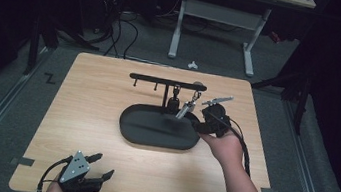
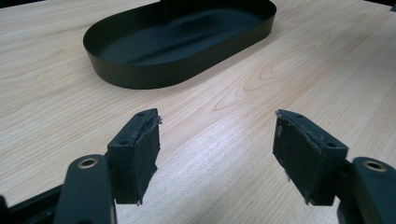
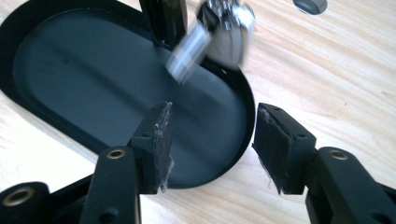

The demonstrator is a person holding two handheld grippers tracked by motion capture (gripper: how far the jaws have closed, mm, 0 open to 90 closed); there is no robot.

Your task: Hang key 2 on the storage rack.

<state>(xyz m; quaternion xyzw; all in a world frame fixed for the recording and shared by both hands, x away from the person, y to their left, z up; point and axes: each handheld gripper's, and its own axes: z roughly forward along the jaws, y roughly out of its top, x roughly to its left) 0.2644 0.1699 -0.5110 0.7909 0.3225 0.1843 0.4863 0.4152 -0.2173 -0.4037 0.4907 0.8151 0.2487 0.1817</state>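
The silver metal key-ring piece with a short cylindrical barrel (image 1: 186, 109) hangs from a hook of the black metal rack, a T-shaped stand with a horizontal bar (image 1: 160, 80) that rises from the black oval metal tray (image 1: 126, 129) in the middle of the light wooden table (image 1: 87, 99). In the high view we see it dangle tilted above the right end of the tray, just beside a second, darker hanging piece (image 1: 175, 96) on the neighbouring hook. In the right gripper view the silver piece (image 3: 210, 39) appears blurred, above the tray floor (image 3: 84, 70) and next to the rack's upright post (image 3: 163, 18).

We find the right gripper (image 1: 203, 123) at the tray's right end, just below and beside the silver piece. Its jaws stand apart in the right gripper view (image 3: 212, 144), with the tray rim and bare table between the pads (image 3: 161, 149); nothing is clamped, and the silver piece lies beyond the fingertips, clear of them.

We find the left gripper (image 1: 100, 166) at the near left edge of the table, well apart from the tray. In the left gripper view (image 2: 217, 154) its jaws are spread wide over bare wood, with the tray (image 2: 140, 74) farther ahead, and they hold nothing
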